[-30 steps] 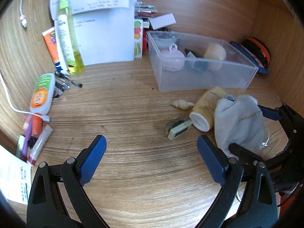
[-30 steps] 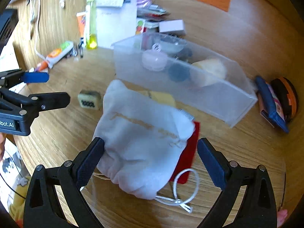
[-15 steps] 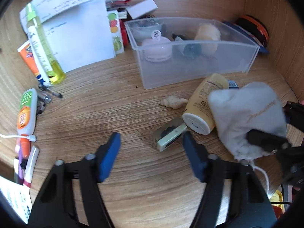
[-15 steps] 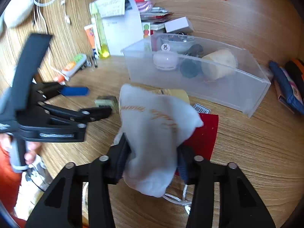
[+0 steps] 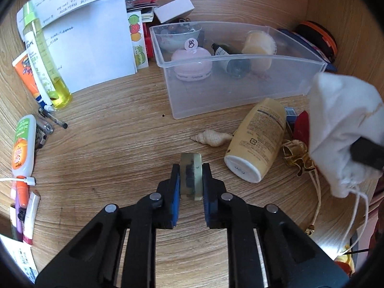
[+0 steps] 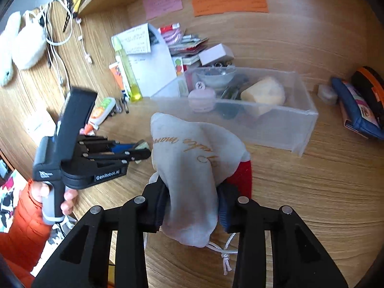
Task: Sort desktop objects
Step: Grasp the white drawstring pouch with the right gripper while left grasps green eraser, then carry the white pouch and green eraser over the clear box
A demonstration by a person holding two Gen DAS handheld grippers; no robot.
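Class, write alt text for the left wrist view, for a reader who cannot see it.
The left gripper is shut on a small pale block above a wooden desk. Beyond lie a seashell, a tipped beige bottle and a clear bin; a white pouch hangs at right.

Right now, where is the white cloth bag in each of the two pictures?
Left wrist view: the white cloth bag is at the far right edge, lifted, just right of the clear plastic bin.
Right wrist view: the bag fills the lower centre, pinched in the right gripper.
Shared landmark: the bin, with its pink round case, sits behind the bag.
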